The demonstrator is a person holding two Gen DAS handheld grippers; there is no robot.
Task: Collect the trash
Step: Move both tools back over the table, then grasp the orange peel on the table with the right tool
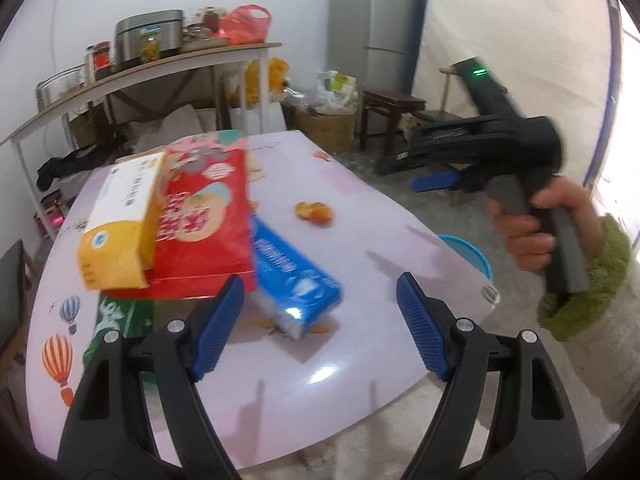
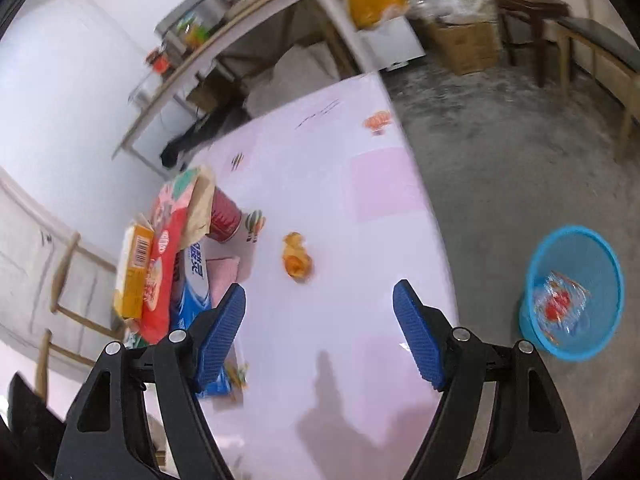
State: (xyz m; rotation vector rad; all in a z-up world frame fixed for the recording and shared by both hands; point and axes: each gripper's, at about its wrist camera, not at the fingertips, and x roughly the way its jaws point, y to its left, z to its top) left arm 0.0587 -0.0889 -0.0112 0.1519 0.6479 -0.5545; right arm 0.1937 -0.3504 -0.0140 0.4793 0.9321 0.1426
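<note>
On the left of the pink table stands a leaning stack of cartons: a yellow box against a red box, with a blue toothpaste box lying flat beside them and a green packet underneath. These look like stiff, light cardboard, and whether they count as rubbish cannot be told from here.

The clearest piece of trash is the orange peel, alone on bare tabletop to the right of the stack and well apart from it. It is probably very light, soft and a little springy, curled into loose pieces that could split or slip when squeezed. Judging by its shape, the best hold is across the bunched middle, pads coming down on either side so that the curls are gathered rather than one flap pinched.

The left gripper hangs above the near table edge with its blue fingers wide apart and nothing between them. The right gripper is likewise spread and empty, above the table short of the peel.

Farthest right, on the concrete floor beside the table, stands the blue waste basket, already holding a crumpled clear wrapper.
</note>
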